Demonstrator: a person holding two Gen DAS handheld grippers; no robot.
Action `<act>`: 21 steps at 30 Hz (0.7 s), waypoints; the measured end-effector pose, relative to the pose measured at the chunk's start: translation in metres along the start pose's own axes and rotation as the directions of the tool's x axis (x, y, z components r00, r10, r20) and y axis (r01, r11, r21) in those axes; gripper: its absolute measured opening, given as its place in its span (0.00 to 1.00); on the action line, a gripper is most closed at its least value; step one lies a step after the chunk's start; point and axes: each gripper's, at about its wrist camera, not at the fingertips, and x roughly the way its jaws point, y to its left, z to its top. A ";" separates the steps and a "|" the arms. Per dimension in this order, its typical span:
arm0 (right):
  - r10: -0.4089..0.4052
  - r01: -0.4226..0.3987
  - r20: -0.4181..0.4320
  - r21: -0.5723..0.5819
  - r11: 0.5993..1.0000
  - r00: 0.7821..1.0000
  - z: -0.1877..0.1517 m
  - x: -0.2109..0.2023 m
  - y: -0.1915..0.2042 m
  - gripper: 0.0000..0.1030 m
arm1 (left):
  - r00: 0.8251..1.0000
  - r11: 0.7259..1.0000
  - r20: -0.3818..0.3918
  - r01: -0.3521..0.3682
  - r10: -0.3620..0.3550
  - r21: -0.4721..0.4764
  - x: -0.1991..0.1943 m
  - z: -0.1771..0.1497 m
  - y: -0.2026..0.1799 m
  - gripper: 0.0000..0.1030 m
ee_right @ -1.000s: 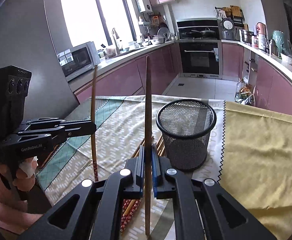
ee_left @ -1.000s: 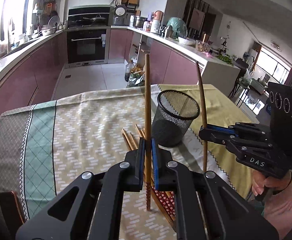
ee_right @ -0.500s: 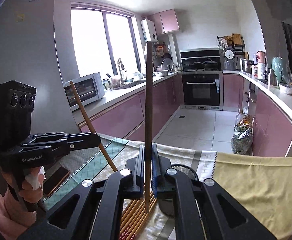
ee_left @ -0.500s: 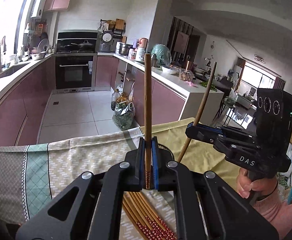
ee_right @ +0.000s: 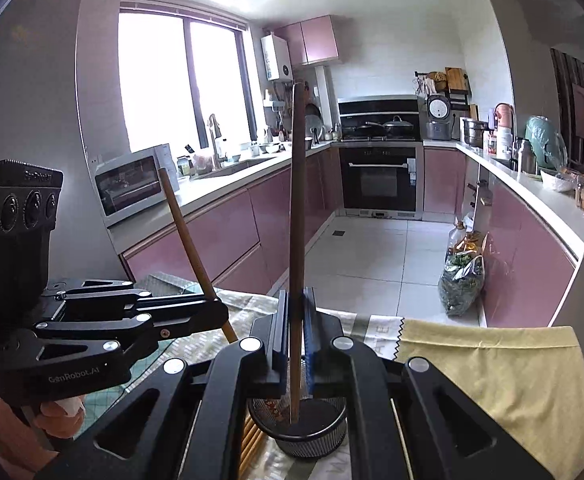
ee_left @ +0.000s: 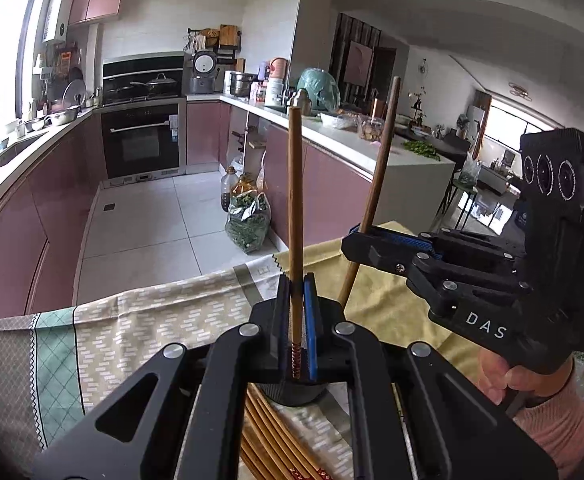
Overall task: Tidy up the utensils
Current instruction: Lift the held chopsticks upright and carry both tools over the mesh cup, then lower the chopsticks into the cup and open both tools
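Note:
My left gripper [ee_left: 295,292] is shut on a light brown chopstick [ee_left: 295,200] that stands upright, its patterned end down. Right of it, my right gripper [ee_left: 355,240] grips a darker chopstick [ee_left: 379,168] that leans slightly. In the right wrist view the right gripper [ee_right: 296,308] is shut on that dark chopstick [ee_right: 296,208], whose lower end hangs over the mouth of the black mesh cup [ee_right: 311,440]. The left gripper [ee_right: 216,312] shows at the left with its chopstick [ee_right: 188,240]. The cup [ee_left: 292,394] is mostly hidden under my left jaws. Several more chopsticks [ee_left: 268,440] lie on the table.
A patterned tablecloth [ee_left: 132,320] and a yellow cloth [ee_right: 491,380] cover the table. A hand in a pink sleeve [ee_left: 531,392] holds the right gripper. Beyond the table edge are a tiled kitchen floor, pink cabinets, and a bag of greens [ee_left: 248,220].
Both grippers have risen, each with its chopstick. The mesh cup, earlier standing ahead of the jaws, now sits low under them. Both views show far less of the table.

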 end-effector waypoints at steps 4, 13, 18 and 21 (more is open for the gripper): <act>0.002 -0.002 -0.085 0.002 1.000 0.996 -0.012 0.020 -0.002 0.05 | 0.998 1.000 -0.070 0.001 -0.002 -0.006 0.028 -0.017 0.004 0.07; 0.011 -0.008 -0.229 0.014 1.000 0.973 -0.031 0.050 -0.001 0.06 | 0.992 1.000 -0.123 -0.007 0.007 -0.006 0.060 -0.026 0.016 0.08; 0.015 -0.004 -0.237 0.049 0.999 0.971 -0.034 0.058 -0.009 0.06 | 0.990 1.000 -0.140 -0.009 0.006 -0.017 0.072 -0.023 0.021 0.08; 0.016 0.001 -0.238 0.069 0.998 0.971 -0.034 0.061 -0.012 0.07 | 0.989 1.000 -0.145 -0.009 0.005 -0.025 0.078 -0.022 0.023 0.08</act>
